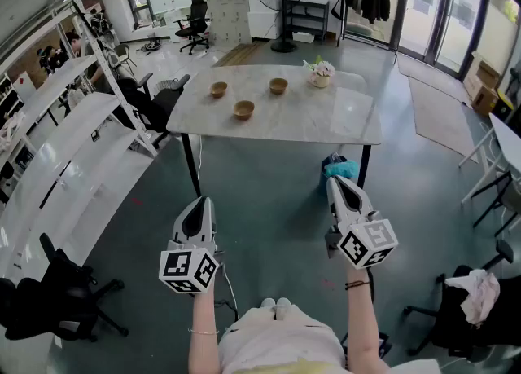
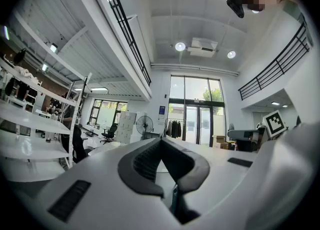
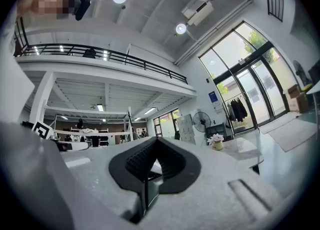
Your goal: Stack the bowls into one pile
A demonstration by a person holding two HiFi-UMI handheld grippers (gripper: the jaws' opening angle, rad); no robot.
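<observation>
1. A person stands on open floor facing a pale, marble-look table [image 1: 326, 120]. The table's long side runs across the head view.
2. Three small brown bowls sit upright on the left half of the table, none touching another: a left bowl [image 1: 218, 89], a front bowl [image 1: 244, 109] nearest the person, and a right bowl [image 1: 278, 85] farther back.
3. The key relation is that all three bowls lie straight ahead of both tools and well apart from them, with bare floor between. No bowl is within reach from here.
4. The left hand-held gripper [image 1: 199, 204] lines up more closely with the left and front bowls, so it looks the nearer tool for those. The right bowl sits roughly midway between the two tools' lines.
5. The right hand-held gripper [image 1: 337, 182] points more toward a small pot of flowers [image 1: 320, 76] at the table's back edge.
6. The bowls are round, so no approach side is favoured.
7. Both tools are empty – each has its jaws together at the tips, with nothing between them.
8. Hard to make out:
   - The bowls are too small to show whether anything lies inside them.
   - Neither gripper view shows a bowl, because each tool's own body covers the lower scene.
   - The right gripper view catches only the flowers and a table corner.
</observation>
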